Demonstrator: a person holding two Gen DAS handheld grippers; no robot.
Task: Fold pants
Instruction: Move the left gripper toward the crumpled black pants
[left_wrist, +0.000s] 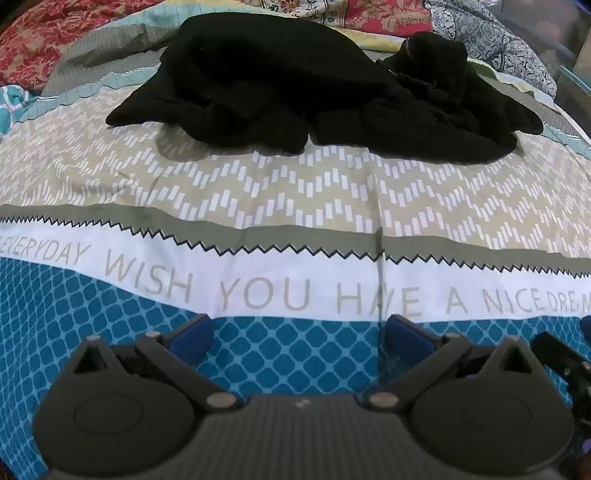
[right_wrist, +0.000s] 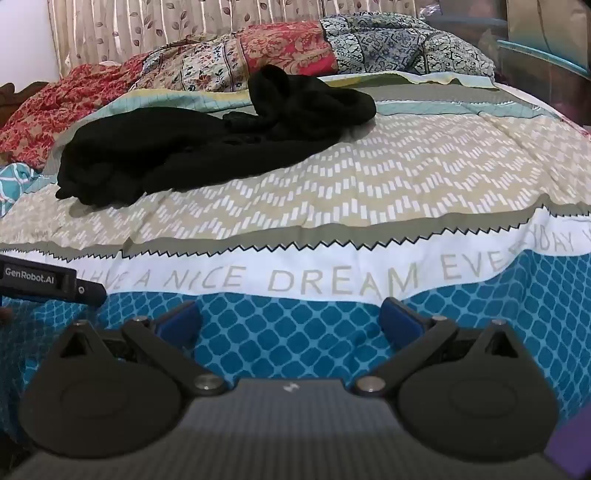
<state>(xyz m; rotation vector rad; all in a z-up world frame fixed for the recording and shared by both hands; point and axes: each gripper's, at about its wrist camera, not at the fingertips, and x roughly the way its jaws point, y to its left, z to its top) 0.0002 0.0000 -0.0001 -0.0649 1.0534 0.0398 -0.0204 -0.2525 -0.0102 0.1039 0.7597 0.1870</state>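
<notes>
Dim, soft light; fisheye-bent edges, slight blur.

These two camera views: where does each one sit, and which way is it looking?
Left wrist view: sits on the left hand-held gripper, looking down across the bedspread at crumpled black pants; its open fingers show.
Right wrist view: sits on the right hand-held gripper, facing the pants and pillows; its open fingers show.
Shared: pants, bedspread.

Black pants lie bunched, legs and waistband indistinguishable in the folds
</notes>
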